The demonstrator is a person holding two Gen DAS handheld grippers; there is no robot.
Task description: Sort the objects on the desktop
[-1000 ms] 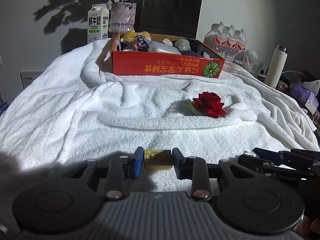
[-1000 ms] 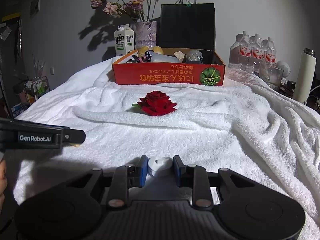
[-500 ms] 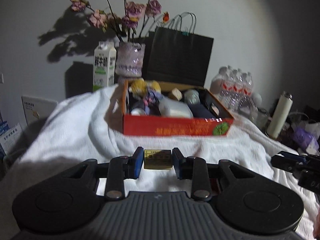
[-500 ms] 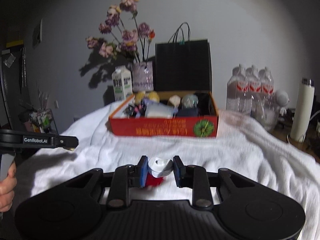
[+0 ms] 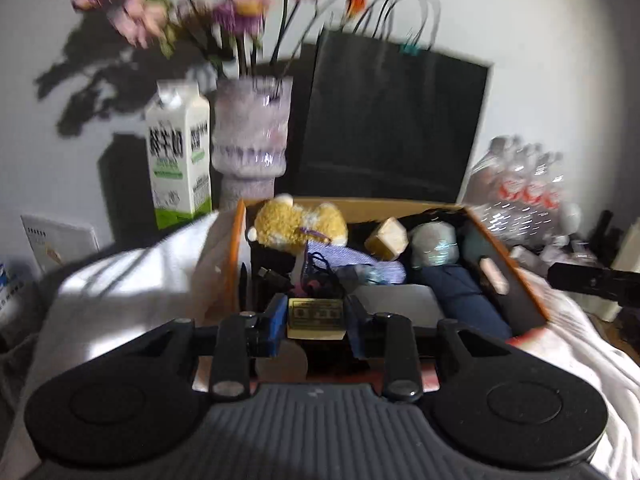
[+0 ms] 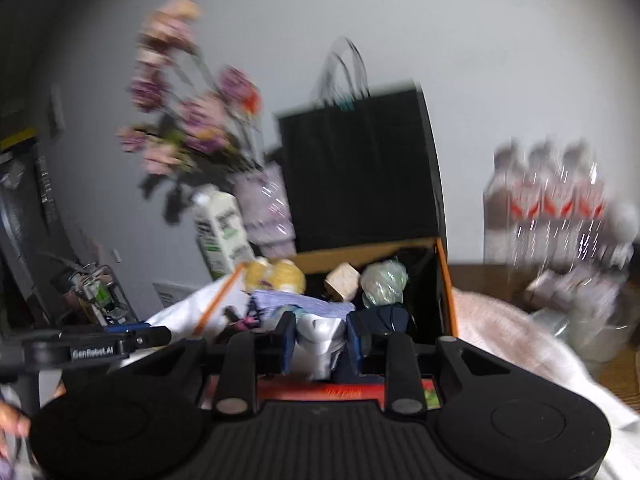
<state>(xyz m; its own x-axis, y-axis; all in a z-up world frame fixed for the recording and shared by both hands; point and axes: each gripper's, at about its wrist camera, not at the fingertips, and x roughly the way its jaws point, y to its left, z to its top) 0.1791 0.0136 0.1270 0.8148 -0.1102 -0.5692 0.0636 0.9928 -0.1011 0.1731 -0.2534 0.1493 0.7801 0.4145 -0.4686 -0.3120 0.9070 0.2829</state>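
Observation:
My left gripper (image 5: 316, 316) is shut on a small yellow labelled box (image 5: 316, 318) and holds it over the near edge of the orange cardboard box (image 5: 516, 276). My right gripper (image 6: 320, 338) is shut on a small white object (image 6: 320, 336) and holds it over the same orange box (image 6: 446, 280). The box holds a yellow plush toy (image 5: 296, 220), a beige cube (image 5: 386, 238), a pale wrapped ball (image 5: 434, 242), a navy item (image 5: 456, 284) and purple cloth (image 5: 352, 264). Both views are motion-blurred.
Behind the box stand a milk carton (image 5: 178, 160), a purple vase of flowers (image 5: 250, 136) and a black paper bag (image 5: 392, 128). Water bottles (image 6: 548, 208) are at the right. A white towel (image 5: 120, 280) covers the table. The other gripper (image 6: 92, 346) shows at left.
Both grippers have moved forward and up from the towel to over the orange box, carrying their objects. The red rose on the towel has dropped out of view.

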